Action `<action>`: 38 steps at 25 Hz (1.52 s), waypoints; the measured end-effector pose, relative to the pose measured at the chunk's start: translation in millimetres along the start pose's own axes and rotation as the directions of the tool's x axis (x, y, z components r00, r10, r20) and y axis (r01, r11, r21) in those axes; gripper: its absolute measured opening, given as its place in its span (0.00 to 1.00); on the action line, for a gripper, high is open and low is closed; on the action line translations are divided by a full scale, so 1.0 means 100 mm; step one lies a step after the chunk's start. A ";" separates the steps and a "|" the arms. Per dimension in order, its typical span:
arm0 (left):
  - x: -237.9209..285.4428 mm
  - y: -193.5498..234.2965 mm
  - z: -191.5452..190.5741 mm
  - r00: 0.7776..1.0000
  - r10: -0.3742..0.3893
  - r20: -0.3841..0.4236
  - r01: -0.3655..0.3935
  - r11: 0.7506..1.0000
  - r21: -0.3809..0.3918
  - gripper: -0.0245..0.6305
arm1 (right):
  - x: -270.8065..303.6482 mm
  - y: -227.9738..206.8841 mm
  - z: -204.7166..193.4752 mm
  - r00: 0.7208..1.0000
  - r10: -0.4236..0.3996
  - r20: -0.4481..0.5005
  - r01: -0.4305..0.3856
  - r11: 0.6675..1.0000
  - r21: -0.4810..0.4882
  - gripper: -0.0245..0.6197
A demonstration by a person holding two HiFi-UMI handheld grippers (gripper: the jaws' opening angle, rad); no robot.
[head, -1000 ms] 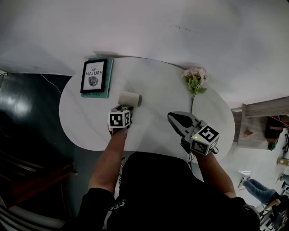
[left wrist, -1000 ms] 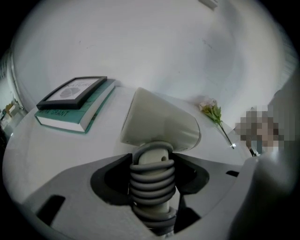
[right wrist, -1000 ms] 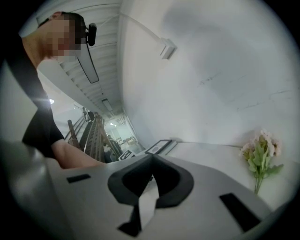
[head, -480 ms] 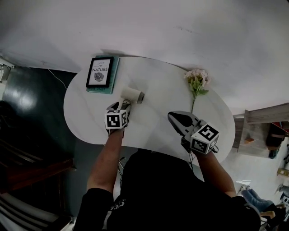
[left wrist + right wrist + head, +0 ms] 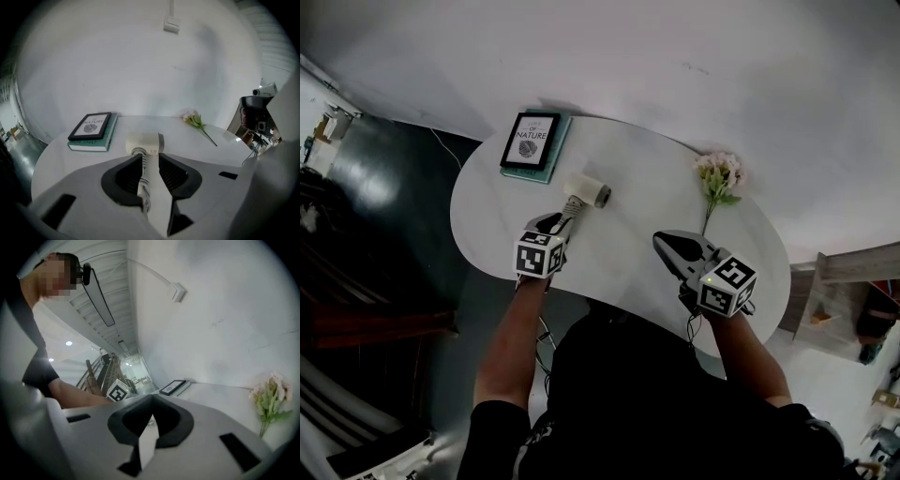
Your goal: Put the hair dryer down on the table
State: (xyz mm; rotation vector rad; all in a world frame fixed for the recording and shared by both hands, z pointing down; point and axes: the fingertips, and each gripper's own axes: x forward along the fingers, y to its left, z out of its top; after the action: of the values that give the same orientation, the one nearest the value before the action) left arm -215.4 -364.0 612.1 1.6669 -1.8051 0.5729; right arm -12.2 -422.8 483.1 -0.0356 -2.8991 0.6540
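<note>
Lying flat on the desk [image 5: 637, 187], the hair dryer [image 5: 588, 189] looks put down — the left gripper [image 5: 558, 220] is closing around its handle, not squeezing it. The right gripper [image 5: 664, 246] is shut and empty.

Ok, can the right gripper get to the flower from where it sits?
Probably yes. The right gripper hovers shut and empty over the table, and only bare tabletop lies between it and the flower; the hair dryer lies well to its left.
</note>
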 end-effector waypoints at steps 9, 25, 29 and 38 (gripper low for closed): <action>-0.49 -0.22 0.21 0.992 -0.035 0.124 0.052 0.989 -0.141 0.05 | 0.01 0.06 0.10 0.997 0.039 0.059 -0.039 0.999 -0.012 0.05; -1.50 -0.14 0.14 0.934 -0.033 0.355 0.094 0.983 -0.158 0.05 | 0.07 0.71 0.07 0.997 -0.004 0.080 0.015 0.990 -0.139 0.05; -1.82 -0.02 -0.04 0.903 -0.035 0.429 0.102 0.985 -0.136 0.05 | 0.05 0.96 0.11 0.990 -0.082 0.116 0.100 0.981 -0.167 0.05; -2.57 0.23 -0.39 0.823 0.007 0.567 0.071 0.991 -0.116 0.05 | 0.05 1.75 0.14 0.986 -0.134 0.099 0.155 0.956 -0.248 0.05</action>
State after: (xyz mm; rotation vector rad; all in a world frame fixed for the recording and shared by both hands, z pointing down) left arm -226.4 -148.3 465.2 1.8998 -2.1557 -0.0896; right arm -21.9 -269.9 396.2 0.1738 -3.0081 0.2602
